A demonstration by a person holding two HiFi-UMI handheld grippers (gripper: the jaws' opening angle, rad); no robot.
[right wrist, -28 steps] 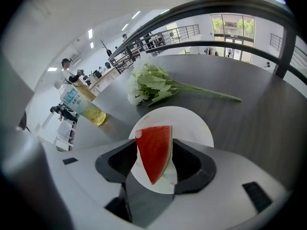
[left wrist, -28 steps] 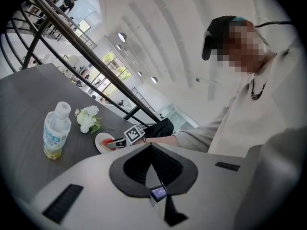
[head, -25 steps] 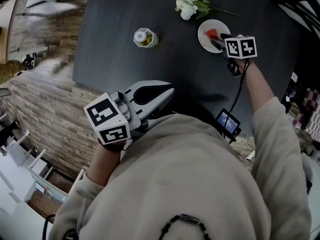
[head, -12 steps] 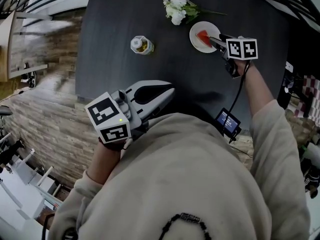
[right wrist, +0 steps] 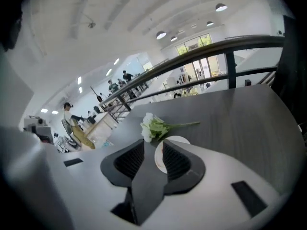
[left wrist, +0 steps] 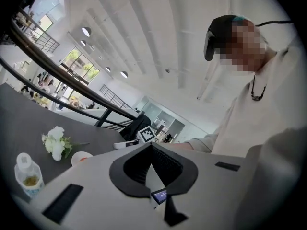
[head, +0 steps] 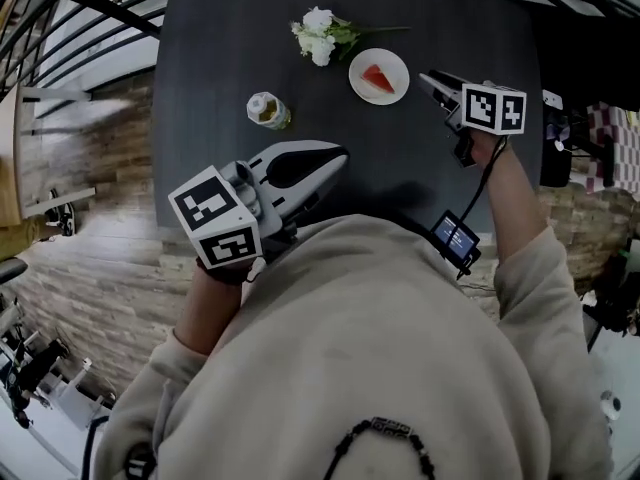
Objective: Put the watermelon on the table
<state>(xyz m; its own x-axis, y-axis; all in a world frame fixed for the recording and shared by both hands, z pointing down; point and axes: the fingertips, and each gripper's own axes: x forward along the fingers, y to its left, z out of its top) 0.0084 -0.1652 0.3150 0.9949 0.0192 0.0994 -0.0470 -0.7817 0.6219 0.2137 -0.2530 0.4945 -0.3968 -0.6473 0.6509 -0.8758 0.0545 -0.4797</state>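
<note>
Watermelon (head: 378, 76) rests on a plate (head: 396, 62) on the desk (head: 220, 58); right hand-held gripper (head: 425, 76), empty and part-open, has just been closing; left hand-held gripper (head: 340, 154) is closed.

Watermelon (head: 377, 78): small red wedge | pose: lying flat | place: on white plate (head: 357, 66), far side of dark tabletop (head: 220, 38)

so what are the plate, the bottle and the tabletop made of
Plate: smooth plain white, likely ceramic, possibly plastic. Bottle: clear plastic by the look, yellowish contents showing through, white cap. Tabletop: matte dark grey with faint grain, wood or laminate; cannot tell which.
</note>
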